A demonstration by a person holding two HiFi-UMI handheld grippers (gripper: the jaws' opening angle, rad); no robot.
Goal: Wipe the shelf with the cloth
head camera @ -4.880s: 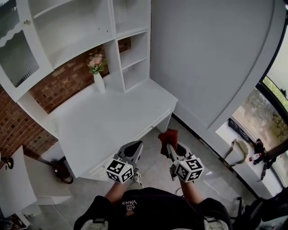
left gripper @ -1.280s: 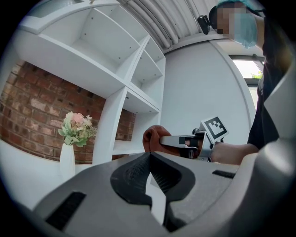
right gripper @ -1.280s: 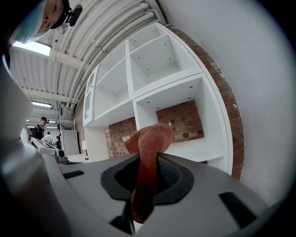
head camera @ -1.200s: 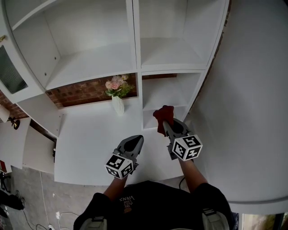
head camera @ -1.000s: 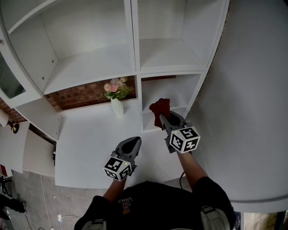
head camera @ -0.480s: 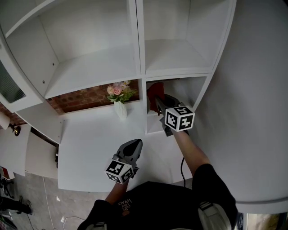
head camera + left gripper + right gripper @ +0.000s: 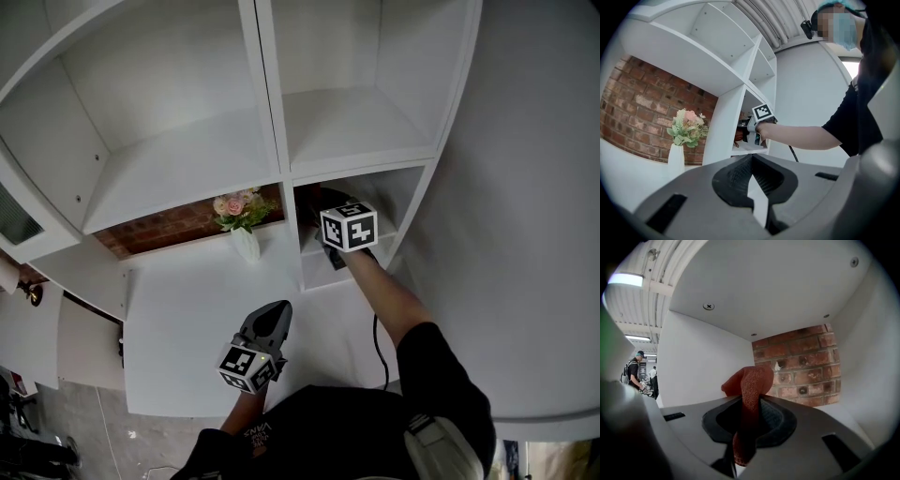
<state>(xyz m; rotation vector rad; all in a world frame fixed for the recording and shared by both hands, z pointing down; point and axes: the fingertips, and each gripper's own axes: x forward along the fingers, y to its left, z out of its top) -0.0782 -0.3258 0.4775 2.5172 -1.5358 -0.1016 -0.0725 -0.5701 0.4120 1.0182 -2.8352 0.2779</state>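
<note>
— Left side first?

— Left gripper (image 7: 274, 312) held low over the desk (image 7: 187, 309), jaws pressed together, nothing between them. Vase of flowers (image 7: 242, 230) just left of the divider (image 7: 287, 234).

— And to the right?

— Right gripper (image 7: 319, 202) deep inside the lower right compartment, jaws clamped on the red cloth (image 7: 749, 385), bunched and standing up past the tips. Not seen touching the shelf (image 7: 314, 268) board. Brick wall (image 7: 801, 366) close ahead.

— What could have gone wrong?

— Probably scraped the board with hard jaw tips, with so little fabric hanging below them. Could have lost the cloth on a firm drag, pinched by a single fold as it seemed. Tight in there too, so liable to knock the divider or side wall on any wide stroke.
</note>
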